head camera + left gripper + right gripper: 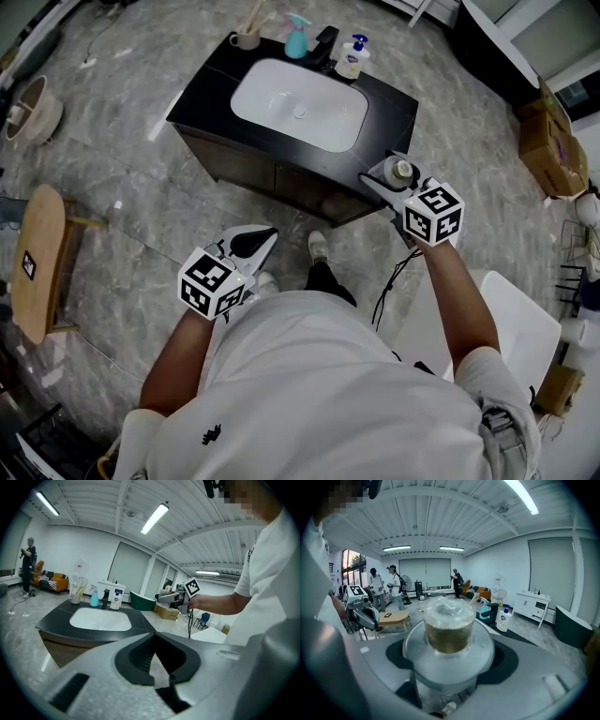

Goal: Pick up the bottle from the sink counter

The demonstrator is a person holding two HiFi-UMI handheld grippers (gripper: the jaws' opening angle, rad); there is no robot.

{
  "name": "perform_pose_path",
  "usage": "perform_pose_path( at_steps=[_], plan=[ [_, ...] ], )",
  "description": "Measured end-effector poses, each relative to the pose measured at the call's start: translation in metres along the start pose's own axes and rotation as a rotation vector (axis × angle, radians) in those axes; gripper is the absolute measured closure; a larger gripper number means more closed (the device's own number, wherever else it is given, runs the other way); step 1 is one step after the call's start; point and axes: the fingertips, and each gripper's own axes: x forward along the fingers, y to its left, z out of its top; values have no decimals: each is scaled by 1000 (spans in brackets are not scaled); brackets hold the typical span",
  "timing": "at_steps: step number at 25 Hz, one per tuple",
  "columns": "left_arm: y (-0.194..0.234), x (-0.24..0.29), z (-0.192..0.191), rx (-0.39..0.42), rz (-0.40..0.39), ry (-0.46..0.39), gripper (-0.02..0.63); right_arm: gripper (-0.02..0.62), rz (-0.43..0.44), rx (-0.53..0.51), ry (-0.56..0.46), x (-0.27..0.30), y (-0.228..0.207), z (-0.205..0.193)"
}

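Note:
A clear bottle [401, 172] with a brownish neck and a clear cap is clamped between the jaws of my right gripper [390, 174], off the counter's front right corner. In the right gripper view the bottle [449, 629] stands upright and fills the middle, with the right gripper [449, 670] shut around its body. My left gripper [255, 241] hangs lower left, in front of the cabinet, shut and holding nothing. In the left gripper view the left gripper [161, 679] points toward the black sink counter [54, 617] and the bottle-holding hand.
The black sink counter [202, 86] carries a white basin [298, 105], a teal spray bottle [296, 37], a black faucet [325, 45], a white pump bottle [352, 58] and a cup [246, 38]. A wooden stool [37, 258] stands left, cardboard boxes [548, 141] right. Several people [393, 590] stand far off.

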Motion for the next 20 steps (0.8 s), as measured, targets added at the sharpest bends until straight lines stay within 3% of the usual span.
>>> perform_pose_path(
  at_steps=[20],
  plan=[
    [-14, -18, -17, 10, -9, -10, 600, 245, 22, -12, -12, -18, 42, -1]
  ],
)
